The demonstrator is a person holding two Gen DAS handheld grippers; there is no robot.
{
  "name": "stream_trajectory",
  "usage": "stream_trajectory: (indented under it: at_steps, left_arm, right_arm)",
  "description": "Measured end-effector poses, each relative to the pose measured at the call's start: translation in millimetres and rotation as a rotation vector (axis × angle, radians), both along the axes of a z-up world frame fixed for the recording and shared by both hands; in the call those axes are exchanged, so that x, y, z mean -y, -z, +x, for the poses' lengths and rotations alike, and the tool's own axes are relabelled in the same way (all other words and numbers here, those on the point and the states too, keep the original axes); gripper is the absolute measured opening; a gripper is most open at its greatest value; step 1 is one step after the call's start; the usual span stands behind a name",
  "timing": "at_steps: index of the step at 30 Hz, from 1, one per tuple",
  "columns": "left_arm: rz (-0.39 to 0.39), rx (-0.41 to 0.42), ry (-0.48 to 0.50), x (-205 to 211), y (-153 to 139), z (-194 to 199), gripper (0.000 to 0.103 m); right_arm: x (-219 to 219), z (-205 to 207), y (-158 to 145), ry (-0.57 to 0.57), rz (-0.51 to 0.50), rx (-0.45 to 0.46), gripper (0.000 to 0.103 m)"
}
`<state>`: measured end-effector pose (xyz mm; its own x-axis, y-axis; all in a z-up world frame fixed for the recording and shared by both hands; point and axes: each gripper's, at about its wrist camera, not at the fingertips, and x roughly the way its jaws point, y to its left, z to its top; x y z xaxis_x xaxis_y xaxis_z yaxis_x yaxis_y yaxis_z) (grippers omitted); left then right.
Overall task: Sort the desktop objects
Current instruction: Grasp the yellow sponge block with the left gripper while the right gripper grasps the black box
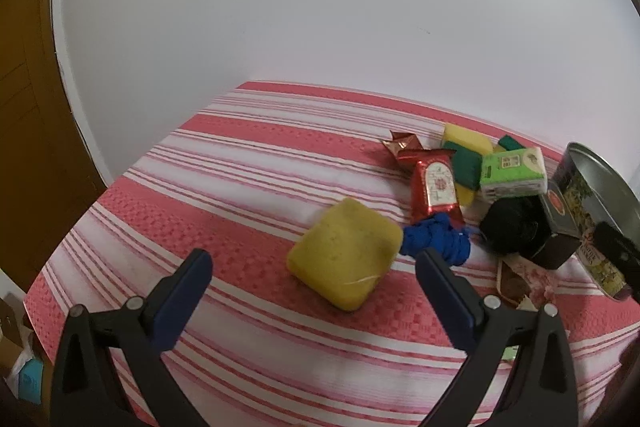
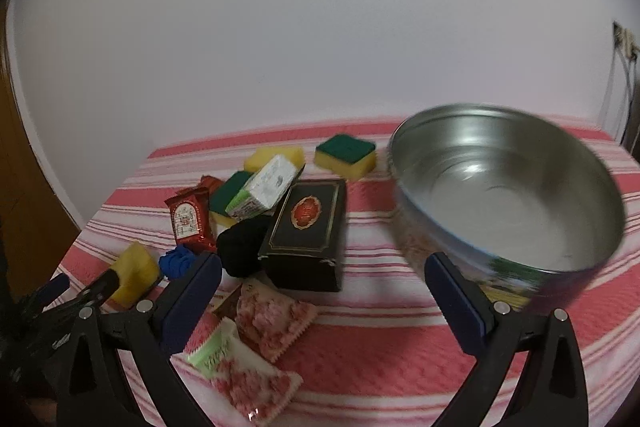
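Note:
My left gripper is open over the striped cloth. A bare yellow sponge lies just beyond and between its fingertips, touching neither. A crumpled blue cloth sits by the right finger. In the right wrist view my right gripper is open and holds nothing. A black box lies ahead of it, and a round metal tin, empty and blurred, stands ahead to its right. The yellow sponge and the left gripper show at the lower left.
A pile holds a red snack packet, a green tissue pack, a black bundle and green-topped sponges. Two pink packets lie near the right gripper. A white wall stands behind the table, whose left edge drops off.

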<state>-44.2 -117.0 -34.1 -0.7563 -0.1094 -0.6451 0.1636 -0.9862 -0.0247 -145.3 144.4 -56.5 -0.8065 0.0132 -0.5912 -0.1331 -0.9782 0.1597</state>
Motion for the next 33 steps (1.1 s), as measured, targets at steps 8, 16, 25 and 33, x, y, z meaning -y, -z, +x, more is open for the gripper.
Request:
stream_trajectory:
  at_steps: [8,16,25,33]
  left_arm:
    - [-0.004,0.009,0.007,7,1,-2,0.103]
    - [0.008,0.026,0.000,19,4,-5,0.103]
    - [-0.004,0.047,0.074,10,2,-21,0.103]
    - [-0.086,0.149,0.156,-10,21,-52,0.103]
  right_arm:
    - [-3,-42,24,0.000,-0.100,0.130,0.088]
    - [3,-68,39,-0.002,-0.104,0.183,0.064]
    - [-8,-17,14,0.007,-0.117,0.078,0.060]
    - [-16,43,-14,0.003,-0.071,-0.076,0.060]
